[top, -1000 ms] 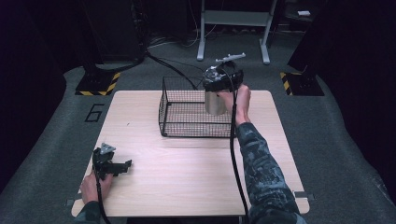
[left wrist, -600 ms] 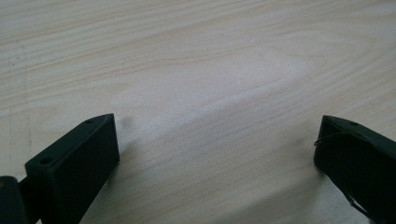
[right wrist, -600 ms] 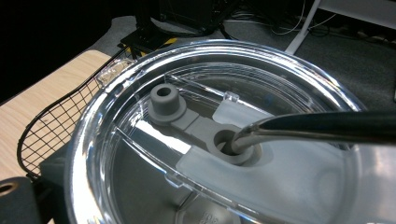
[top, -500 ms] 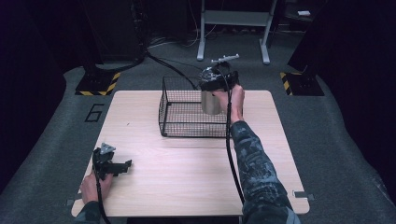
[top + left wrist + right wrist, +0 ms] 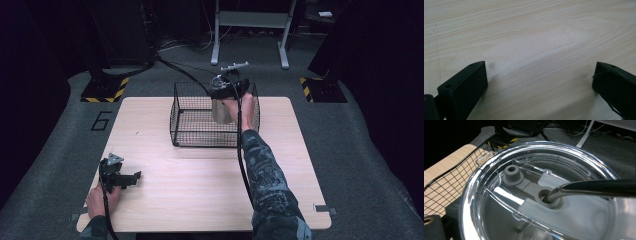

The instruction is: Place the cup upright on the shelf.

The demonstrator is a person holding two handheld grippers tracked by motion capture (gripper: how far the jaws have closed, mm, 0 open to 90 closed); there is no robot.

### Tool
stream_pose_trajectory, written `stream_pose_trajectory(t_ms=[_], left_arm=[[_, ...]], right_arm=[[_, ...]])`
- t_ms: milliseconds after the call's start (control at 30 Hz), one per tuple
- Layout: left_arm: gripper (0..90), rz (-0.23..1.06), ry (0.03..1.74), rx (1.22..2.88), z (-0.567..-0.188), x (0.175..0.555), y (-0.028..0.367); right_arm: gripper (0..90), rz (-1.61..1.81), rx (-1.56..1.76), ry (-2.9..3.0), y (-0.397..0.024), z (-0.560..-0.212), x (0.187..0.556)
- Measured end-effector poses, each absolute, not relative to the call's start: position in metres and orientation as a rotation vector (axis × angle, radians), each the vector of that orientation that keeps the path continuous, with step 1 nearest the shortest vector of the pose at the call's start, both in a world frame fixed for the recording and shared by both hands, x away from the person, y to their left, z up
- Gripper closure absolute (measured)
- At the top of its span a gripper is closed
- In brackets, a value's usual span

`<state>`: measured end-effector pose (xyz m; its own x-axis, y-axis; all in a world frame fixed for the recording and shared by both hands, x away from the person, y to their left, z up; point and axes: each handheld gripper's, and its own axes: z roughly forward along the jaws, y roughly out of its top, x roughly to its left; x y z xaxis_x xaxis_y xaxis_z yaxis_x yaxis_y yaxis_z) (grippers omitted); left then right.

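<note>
Steel tumbler w/ clear plastic lid [image 5: 221, 111] and a metal straw [image 5: 596, 188] through the lid's hole hangs over the black wire basket [image 5: 186, 131], near its far right corner, gripped by the right gripper [image 5: 223, 100], jaws clamped on its body just below the lid. Left gripper [image 5: 122, 179] rests on the light wooden table [image 5: 200, 185] near the front left edge, jaws wide, empty. Risk, imo: cup's base or the straw may catch the basket rim when moved sideways, tipping the cup; smooth steel could also slip in the jaws.
</note>
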<state>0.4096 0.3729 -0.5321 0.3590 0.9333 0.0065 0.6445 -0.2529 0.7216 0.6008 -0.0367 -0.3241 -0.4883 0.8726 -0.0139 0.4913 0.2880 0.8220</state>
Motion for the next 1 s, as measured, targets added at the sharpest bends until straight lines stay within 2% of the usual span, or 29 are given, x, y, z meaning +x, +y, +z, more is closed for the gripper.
stream_pose_trajectory(t_ms=[1000], left_arm=[[0.0, 0.587, 1.375, 1.969, -0.533, 0.41, 0.372]], right_arm=[[3.6, 1.029, 1.287, 2.148, -0.022, -0.38, 0.615]])
